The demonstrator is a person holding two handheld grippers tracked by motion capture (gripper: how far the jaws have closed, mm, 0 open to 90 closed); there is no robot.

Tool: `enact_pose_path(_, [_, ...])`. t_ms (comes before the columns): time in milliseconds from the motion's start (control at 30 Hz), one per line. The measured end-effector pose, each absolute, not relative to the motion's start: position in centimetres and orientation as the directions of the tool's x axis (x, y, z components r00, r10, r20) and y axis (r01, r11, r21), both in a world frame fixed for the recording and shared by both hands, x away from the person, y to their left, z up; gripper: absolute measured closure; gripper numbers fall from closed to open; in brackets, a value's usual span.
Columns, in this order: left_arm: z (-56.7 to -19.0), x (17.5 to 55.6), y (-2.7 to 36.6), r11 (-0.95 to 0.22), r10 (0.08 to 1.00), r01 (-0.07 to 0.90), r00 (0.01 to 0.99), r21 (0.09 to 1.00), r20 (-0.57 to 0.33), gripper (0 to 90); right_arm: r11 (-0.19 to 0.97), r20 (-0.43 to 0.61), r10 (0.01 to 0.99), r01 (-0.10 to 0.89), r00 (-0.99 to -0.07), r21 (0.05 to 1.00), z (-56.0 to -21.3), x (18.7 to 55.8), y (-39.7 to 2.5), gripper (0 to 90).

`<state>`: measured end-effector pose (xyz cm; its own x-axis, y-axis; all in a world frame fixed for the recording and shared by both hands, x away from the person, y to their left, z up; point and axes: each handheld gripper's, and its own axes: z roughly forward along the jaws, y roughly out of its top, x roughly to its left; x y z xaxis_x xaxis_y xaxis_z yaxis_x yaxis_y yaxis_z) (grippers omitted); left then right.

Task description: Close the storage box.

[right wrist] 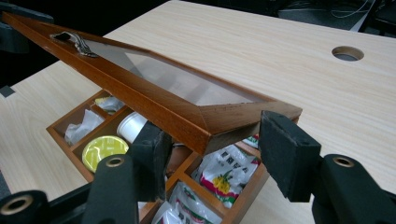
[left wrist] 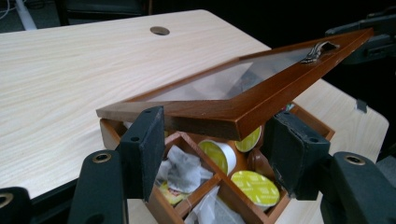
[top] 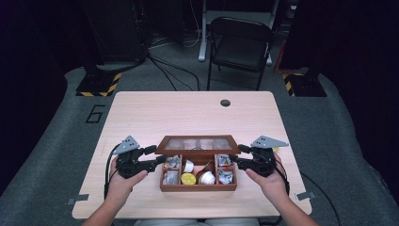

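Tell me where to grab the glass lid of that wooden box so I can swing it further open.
Grip the lid by its wooden side rails, one gripper from each end. The centre is glass and the small metal handle looks too slim for these wide jaws.

Dim room, dark past the lit middle. Light wood bench (top: 188,113), pale grain, rounded corners, a round cable hole (top: 225,102) near its far edge, right of centre. Grey carpet (top: 61,155) under and around it; a dark "6" (top: 95,113) marked on the floor left of the bench. Small tape marks (top: 306,195) at the bench's near corners. Black folding chair (top: 240,44) behind the bench, facing it, well apart. Two black stand bases with yellow-black hazard stripes, one far left (top: 99,84), one far right (top: 303,84). Black cables (top: 174,70) run across the floor between them. A white post (top: 203,28) stands left of the chair. Far wall lost in shadow.
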<state>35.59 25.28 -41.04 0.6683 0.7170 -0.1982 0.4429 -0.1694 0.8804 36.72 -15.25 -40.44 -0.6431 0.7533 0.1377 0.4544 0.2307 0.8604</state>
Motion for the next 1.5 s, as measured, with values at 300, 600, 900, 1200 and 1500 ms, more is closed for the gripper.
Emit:
enact_pose_path(300, [-42.4, 34.7, 25.2, -0.178, 0.714, 0.460, 0.669, 0.870, -0.208, 39.7, 0.256, 0.107, 0.755, 0.441, -0.647, 0.860, -41.7, 35.4, -15.3, 44.5])
enact_pose_path(600, [-43.9, 33.9, 25.2, -0.189, 0.715, 0.471, 0.668, 0.862, -0.208, 42.7, 0.246, 0.141, 0.747, 0.467, -0.649, 0.849, -43.1, 34.5, -15.6, 44.9])
enact_pose_path(900, [-45.5, 33.2, 25.2, -0.210, 0.721, 0.464, 0.668, 0.861, -0.184, 43.0, 0.245, 0.133, 0.750, 0.460, -0.648, 0.854, -44.6, 33.6, -15.8, 45.5])
enact_pose_path(1200, [-46.6, 32.7, 25.1, -0.244, 0.719, 0.480, 0.673, 0.843, -0.175, 43.2, 0.297, 0.089, 0.748, 0.452, -0.658, 0.841, -45.7, 32.8, -15.8, 45.7])
enact_pose_path(1500, [-47.2, 32.5, 25.2, -0.263, 0.716, 0.495, 0.676, 0.828, -0.176, 43.2, 0.314, 0.086, 0.747, 0.464, -0.659, 0.828, -46.3, 32.4, -15.8, 45.5])
